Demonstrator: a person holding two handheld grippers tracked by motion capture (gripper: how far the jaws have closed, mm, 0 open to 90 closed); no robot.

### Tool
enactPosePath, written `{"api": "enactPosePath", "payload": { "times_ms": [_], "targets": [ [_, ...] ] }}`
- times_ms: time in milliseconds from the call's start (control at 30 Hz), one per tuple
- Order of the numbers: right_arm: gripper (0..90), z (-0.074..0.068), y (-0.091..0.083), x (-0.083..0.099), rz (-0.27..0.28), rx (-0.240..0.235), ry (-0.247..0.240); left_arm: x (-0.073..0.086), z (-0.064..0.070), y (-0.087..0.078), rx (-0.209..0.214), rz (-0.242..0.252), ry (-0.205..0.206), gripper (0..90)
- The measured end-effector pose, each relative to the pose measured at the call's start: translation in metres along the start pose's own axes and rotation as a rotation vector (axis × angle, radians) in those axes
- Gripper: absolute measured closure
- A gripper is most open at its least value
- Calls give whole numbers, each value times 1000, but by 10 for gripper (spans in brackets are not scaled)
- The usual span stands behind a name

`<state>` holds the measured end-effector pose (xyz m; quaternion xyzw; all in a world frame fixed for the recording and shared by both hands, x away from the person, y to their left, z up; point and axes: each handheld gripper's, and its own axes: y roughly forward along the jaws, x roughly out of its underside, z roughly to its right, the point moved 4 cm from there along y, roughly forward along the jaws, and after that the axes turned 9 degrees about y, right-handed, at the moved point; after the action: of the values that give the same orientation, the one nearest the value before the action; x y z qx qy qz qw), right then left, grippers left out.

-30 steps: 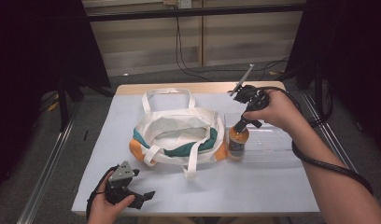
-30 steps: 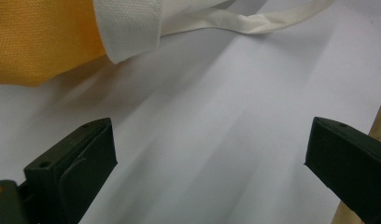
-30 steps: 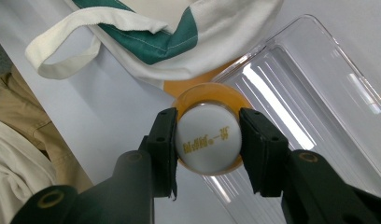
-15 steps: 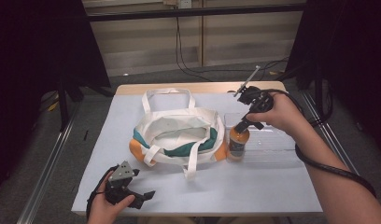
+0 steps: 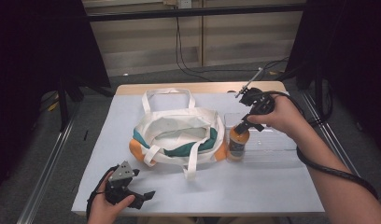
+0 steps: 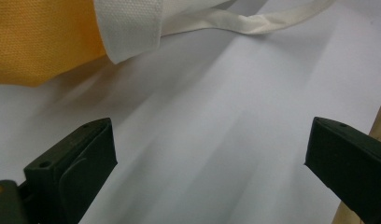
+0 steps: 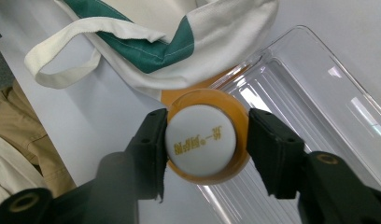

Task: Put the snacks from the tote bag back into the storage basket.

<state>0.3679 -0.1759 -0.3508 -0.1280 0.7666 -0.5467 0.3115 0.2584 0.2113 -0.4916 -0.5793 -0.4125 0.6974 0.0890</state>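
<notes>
A white tote bag [image 5: 179,135] with teal trim and orange corners lies open in the middle of the table. Just right of it stands a bottle [image 5: 237,142] of orange liquid with a white cap [image 7: 201,140], at the left end of a clear plastic tray [image 5: 272,144]. My right gripper [image 5: 240,127] comes down from above, shut on the bottle's top, a jaw on each side of the cap. My left gripper [image 5: 144,183] rests near the table's front left, open, with bare white cover between its jaws [image 6: 207,154]. The bag's orange corner [image 6: 39,37] lies just ahead of it.
A white sheet [image 5: 254,186] covers the table, with a wooden edge [image 5: 202,87] showing at the back. The bag's loose straps [image 5: 191,163] trail towards the front. Cables hang behind the table, and metal rails run along both sides.
My right hand has shifted slightly to the right while the bottle stays at almost the same spot. The left gripper has not moved.
</notes>
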Motion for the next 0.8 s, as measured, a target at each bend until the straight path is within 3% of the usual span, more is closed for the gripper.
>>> {"api": "enactPosePath", "payload": {
  "times_ms": [67,100,167,367,500,800],
  "targets": [
    [450,0,0,1,0,1,1,0,0,0,-2,-2,-4,15],
    [381,2,-2,1,33,5,1,0,0,0,-2,-4,-3,15],
    [339,4,-3,0,68,2,1,0,0,0,-3,-7,-1,15],
    [220,7,-7,3,116,35,2,-1,0,0,-4,-3,2,15],
    [146,6,-5,8,120,35,2,0,0,0,-8,-12,1,15],
    [70,10,-4,15,170,29,24,1,-1,0,-3,-10,-2,15]
  ]
}}
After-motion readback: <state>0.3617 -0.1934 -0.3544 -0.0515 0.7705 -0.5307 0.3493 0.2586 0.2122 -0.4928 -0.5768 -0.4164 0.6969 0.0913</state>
